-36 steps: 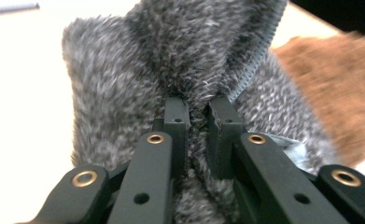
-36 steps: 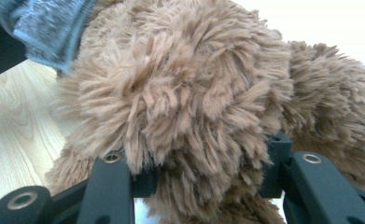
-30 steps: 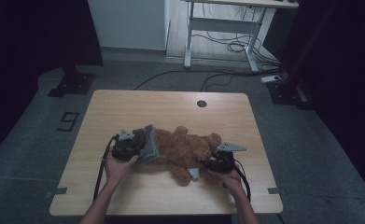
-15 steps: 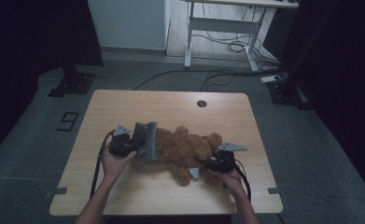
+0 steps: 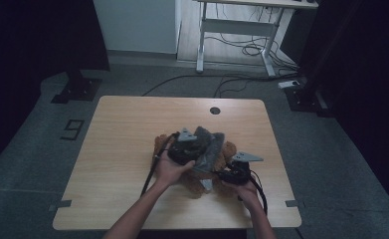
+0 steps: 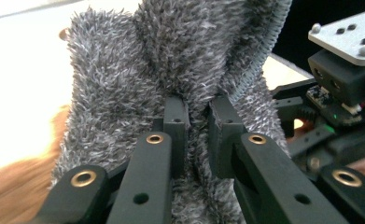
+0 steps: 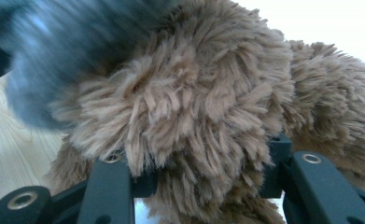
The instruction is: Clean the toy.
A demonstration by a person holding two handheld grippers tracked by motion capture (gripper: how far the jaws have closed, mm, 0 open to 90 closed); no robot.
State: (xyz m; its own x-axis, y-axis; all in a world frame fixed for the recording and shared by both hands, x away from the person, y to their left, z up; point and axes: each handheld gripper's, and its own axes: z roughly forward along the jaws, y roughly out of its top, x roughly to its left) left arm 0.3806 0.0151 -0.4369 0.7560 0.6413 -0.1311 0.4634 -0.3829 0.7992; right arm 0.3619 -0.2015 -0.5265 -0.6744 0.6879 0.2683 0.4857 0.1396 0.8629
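Now left claw point(image 5: 198, 155) shifted rightward, grey cloth point(image 5: 209, 149) lifted

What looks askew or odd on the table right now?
The fuzzy grey garment is only half on the brown plush teddy bear: it is bunched up over the bear, pinched in the left claw. Its zipper edge hangs open. Nothing looks damaged.

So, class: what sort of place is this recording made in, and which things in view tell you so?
Probably a lab or workshop set up for recording: a lone wooden table on a grey floor, loose cables under a white desk frame, and dark curtains around it.
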